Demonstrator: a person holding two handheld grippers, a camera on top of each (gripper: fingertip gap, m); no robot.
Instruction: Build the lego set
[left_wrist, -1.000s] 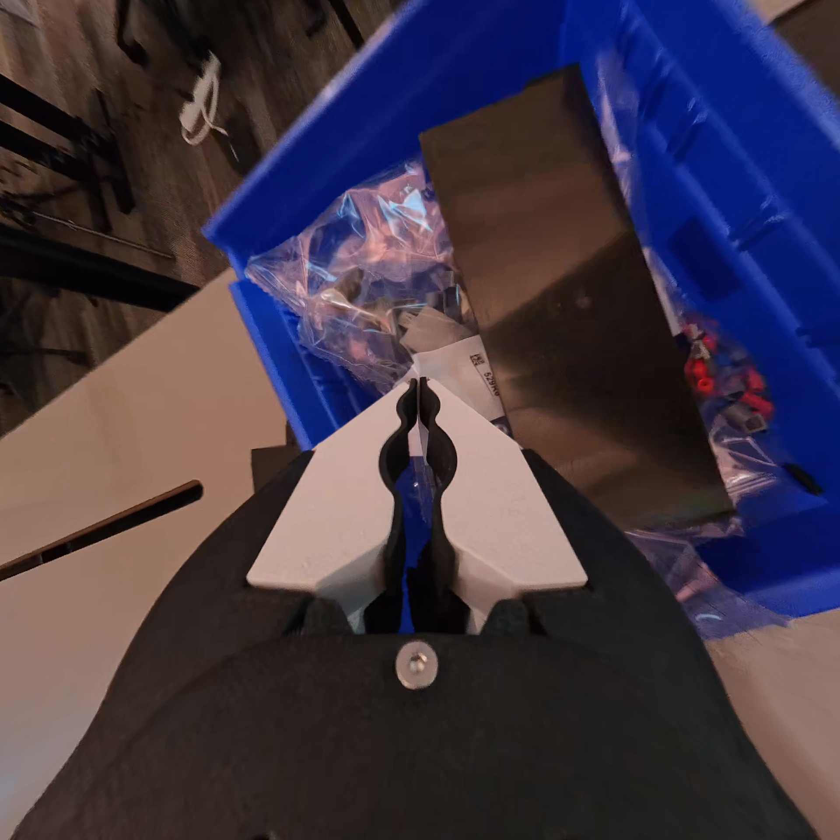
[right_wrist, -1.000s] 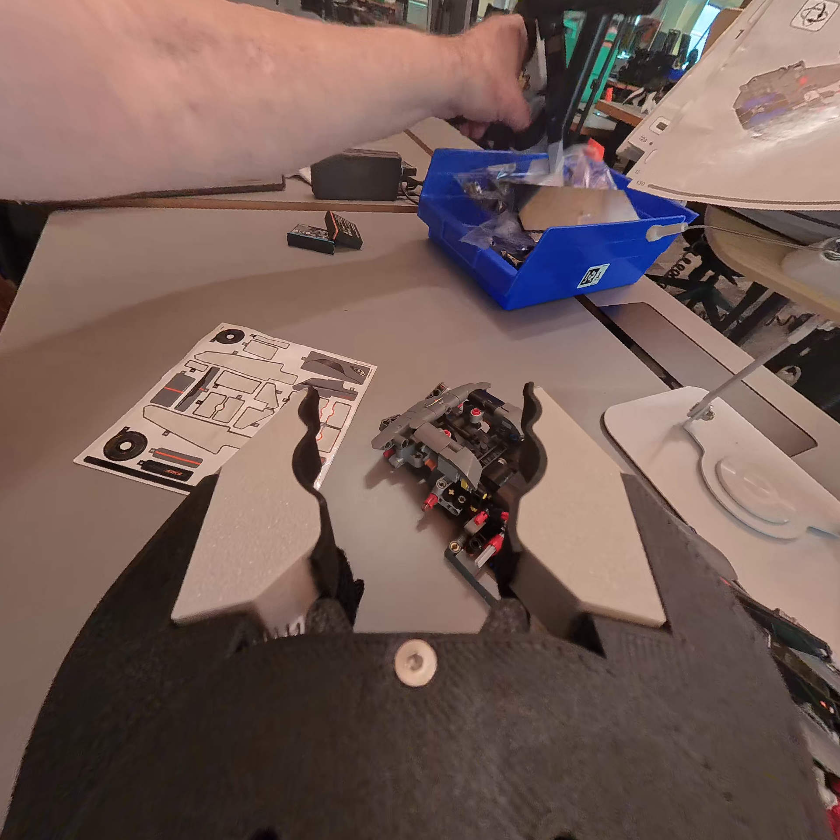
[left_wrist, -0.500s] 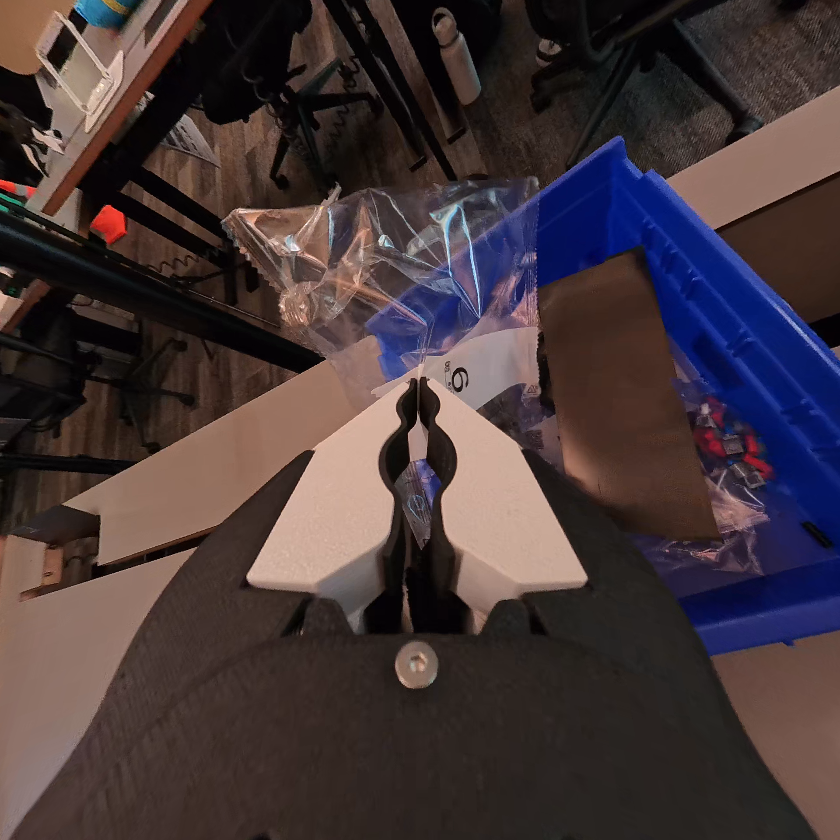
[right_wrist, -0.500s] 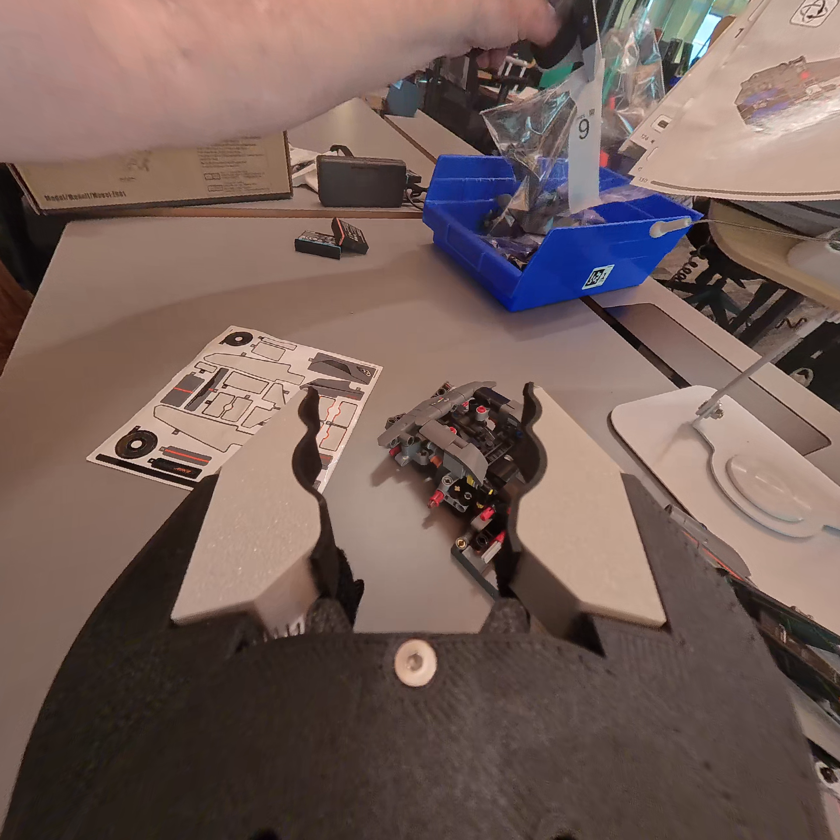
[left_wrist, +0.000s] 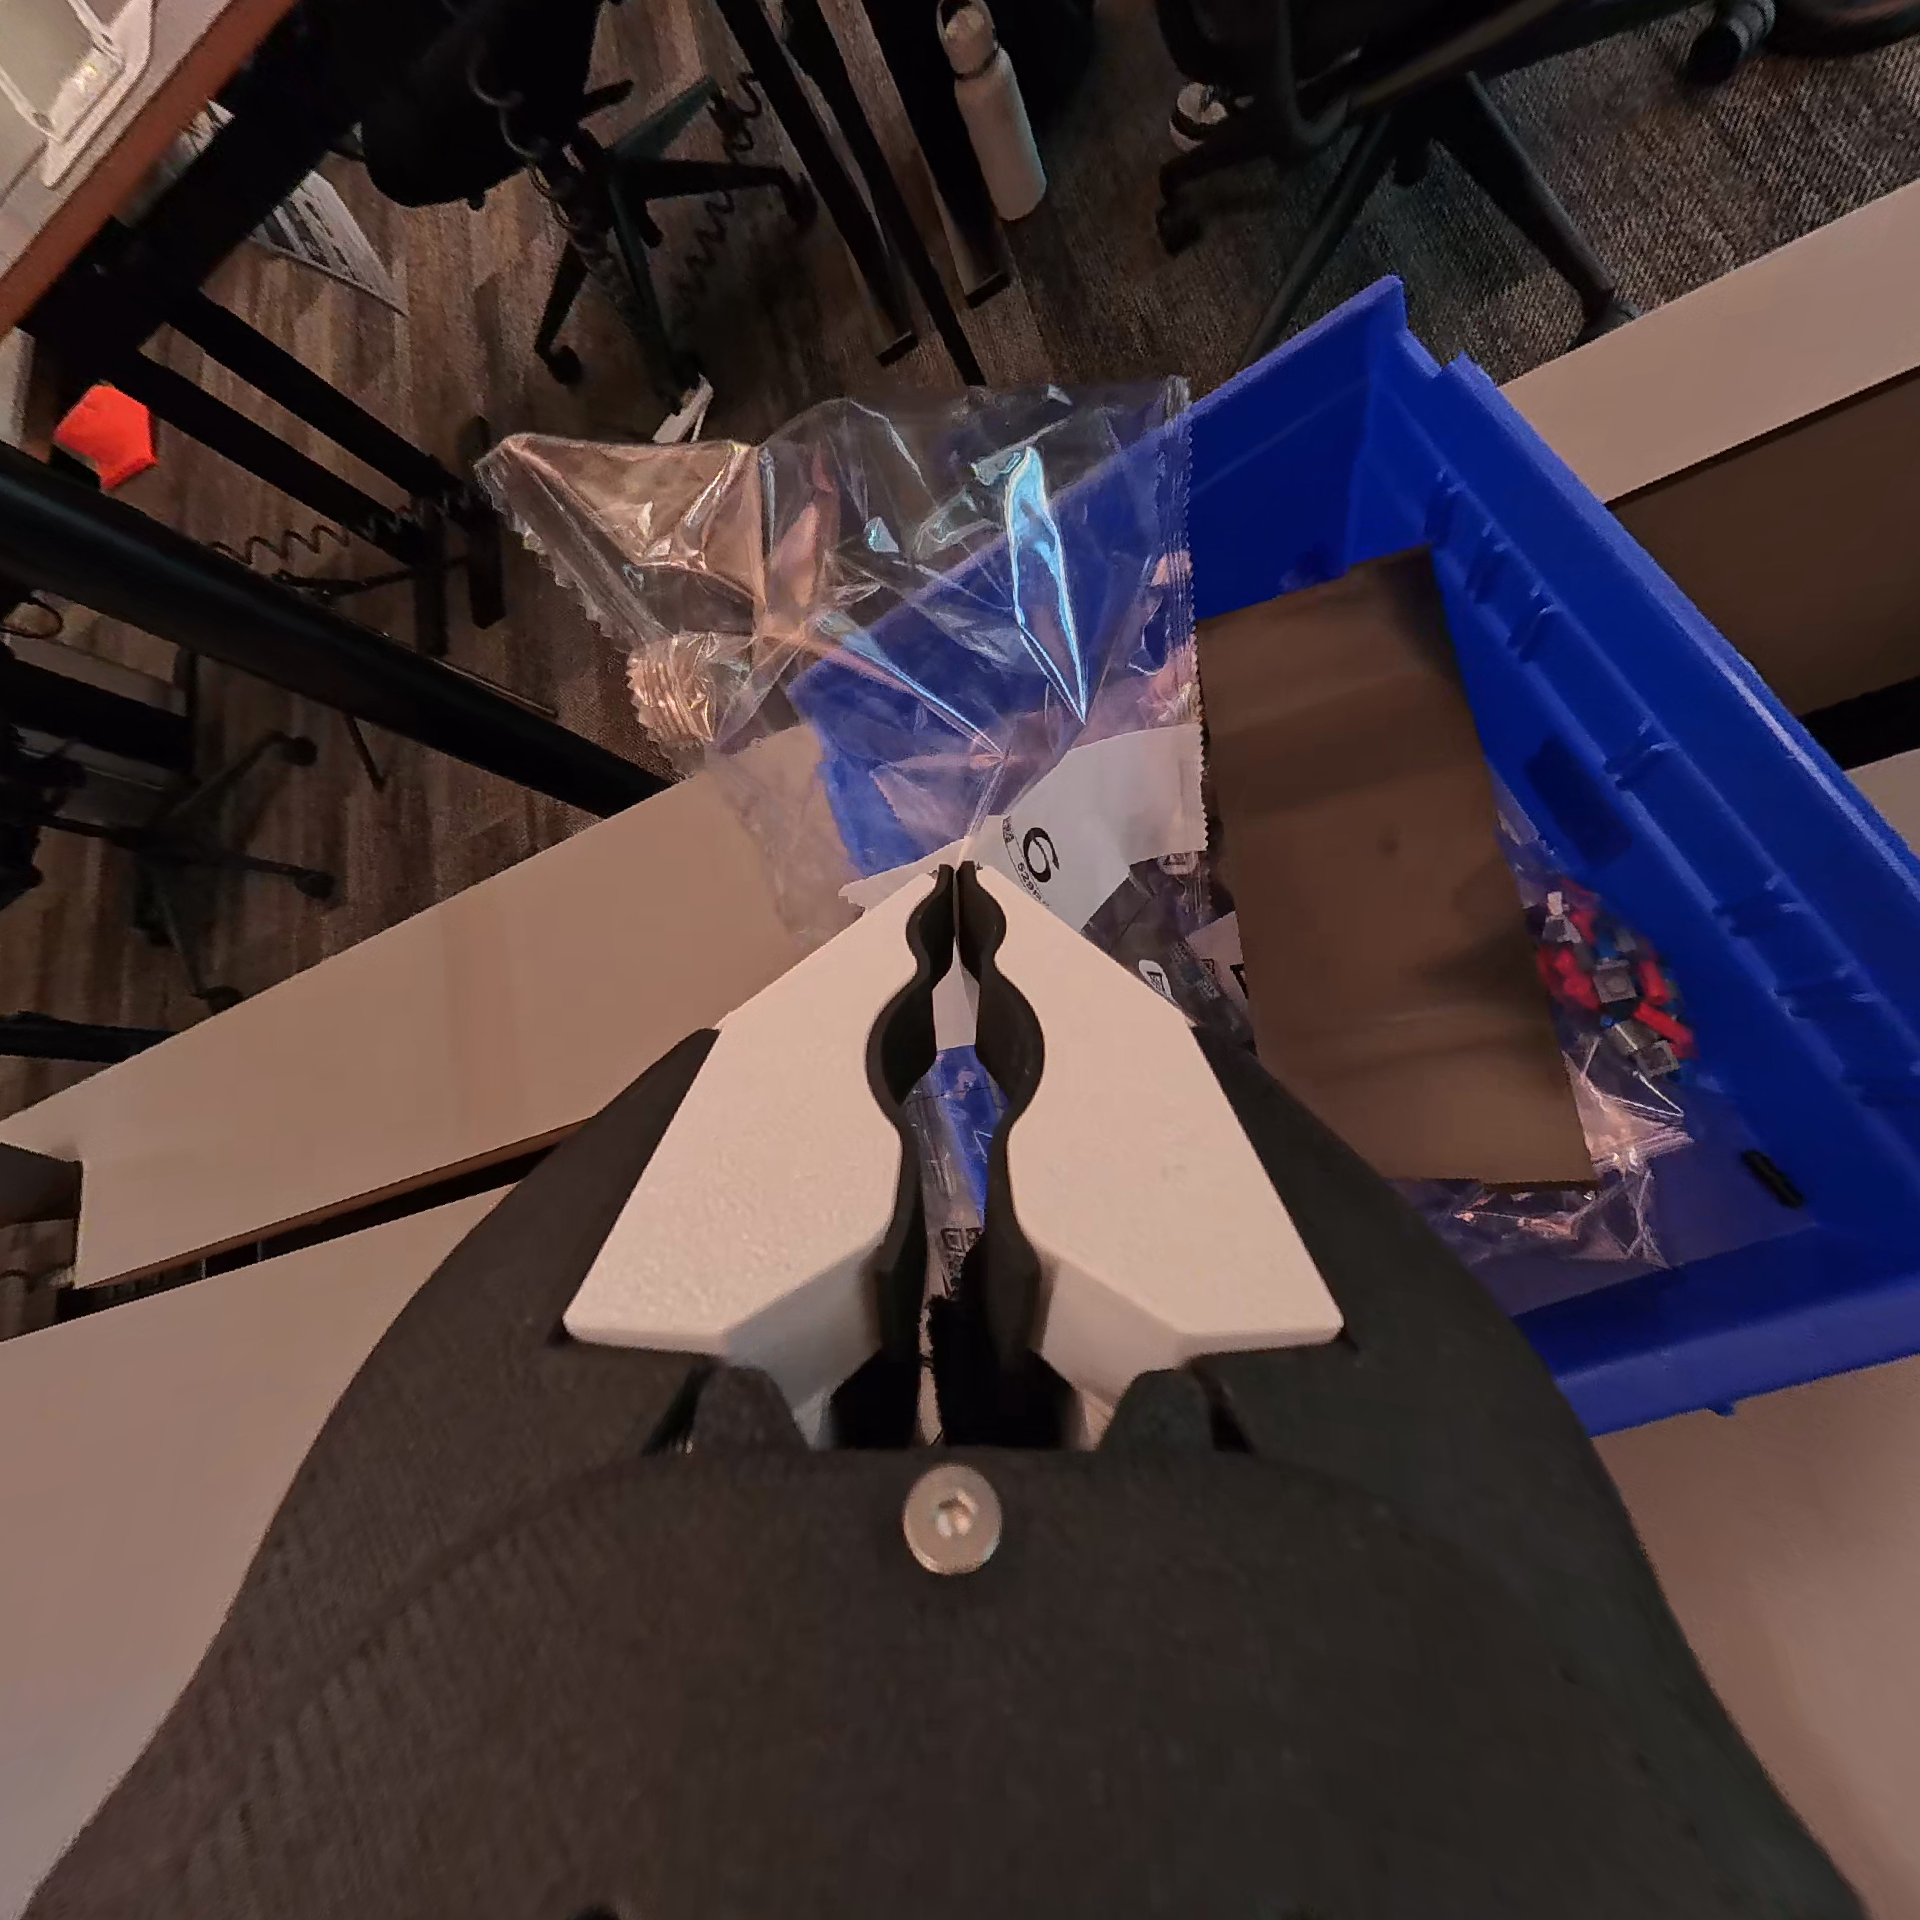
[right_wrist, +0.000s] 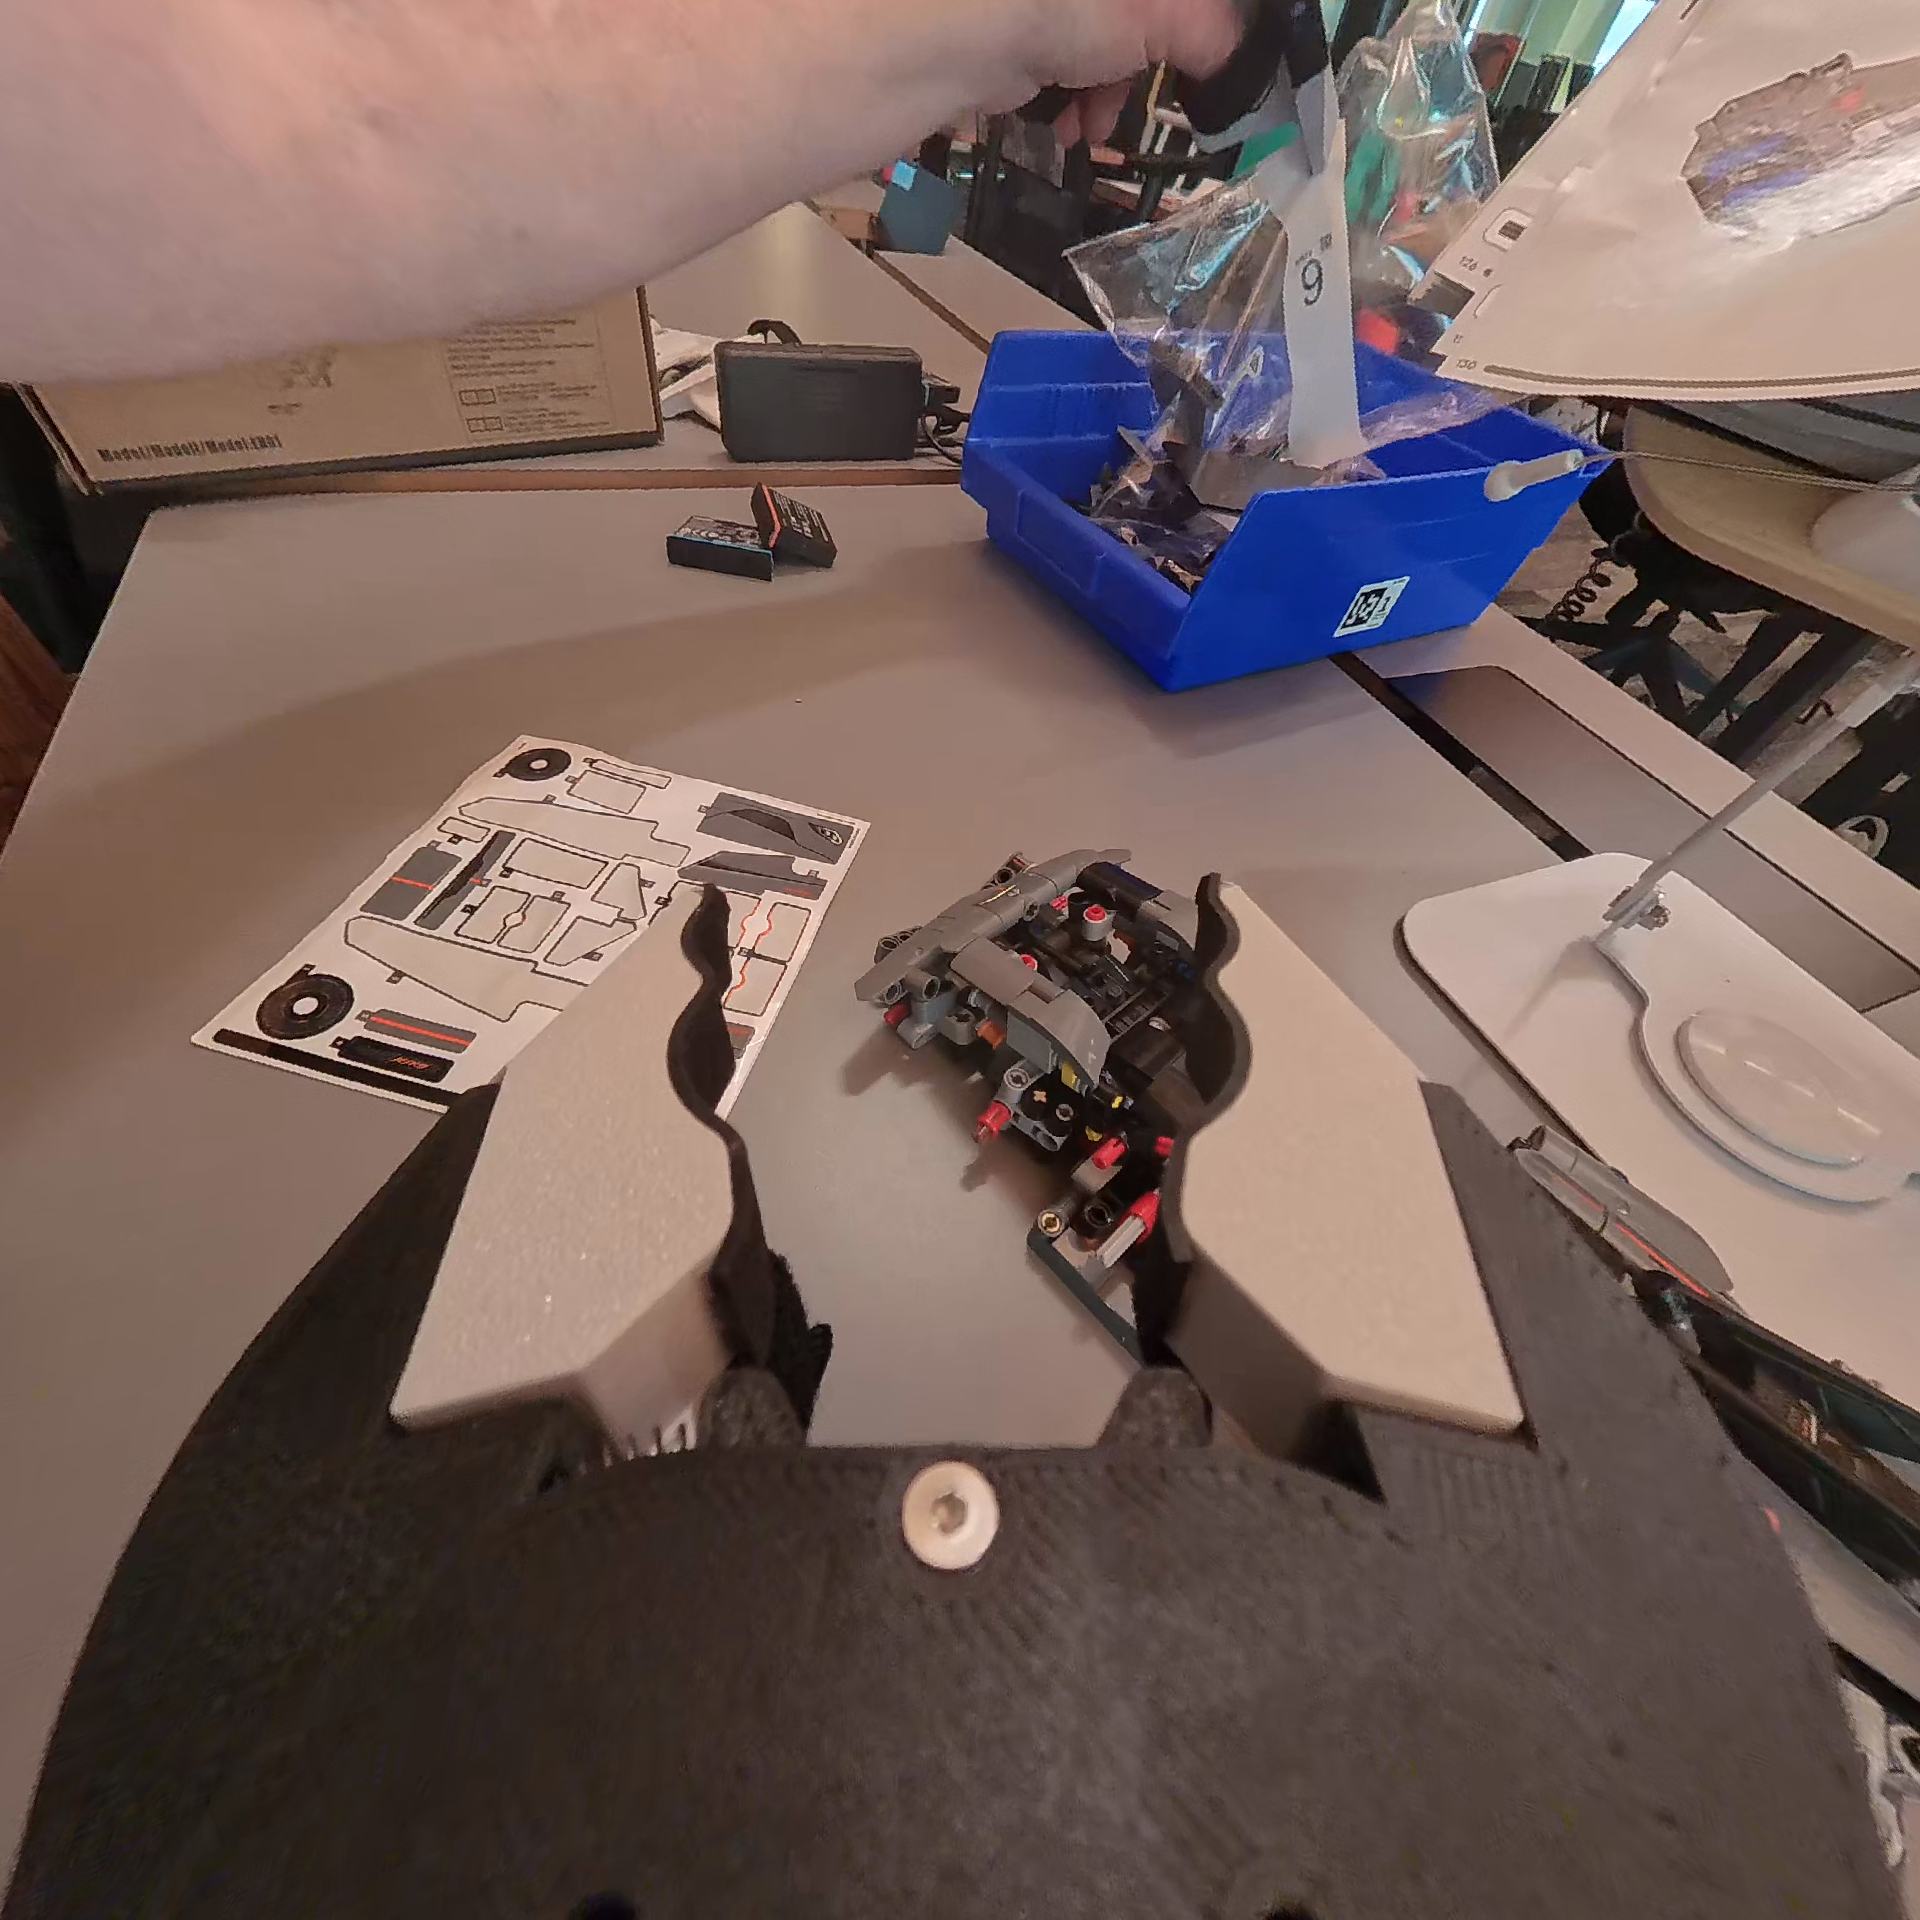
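Note:
My left gripper (left_wrist: 956, 883) is shut on the top edge of a clear plastic parts bag (left_wrist: 935, 613) with a white label and holds it up above the blue bin (left_wrist: 1621, 665). The right wrist view shows the same bag (right_wrist: 1226, 301) hanging over the bin (right_wrist: 1351, 582). More bags of red and blue parts (left_wrist: 1600, 987) and a dark sheet (left_wrist: 1371, 862) lie in the bin. My right gripper (right_wrist: 951, 904) is open and empty, low over the table, with the half-built grey and black lego model (right_wrist: 1049, 1008) between its fingers.
A sticker sheet (right_wrist: 540, 904) lies left of the model. Two small black boxes (right_wrist: 753, 540) and a black power brick (right_wrist: 821, 400) sit at the back. A white stand base (right_wrist: 1683, 1029) is at right, with the instruction booklet (right_wrist: 1704, 208) above. A person's forearm (right_wrist: 468, 156) crosses overhead. Some 50 centimetres of space lies between my two pairs of fingers.
My left gripper has lifted the parts bag up out of the blue bin and keeps raising it. My right gripper has stayed open over the model.

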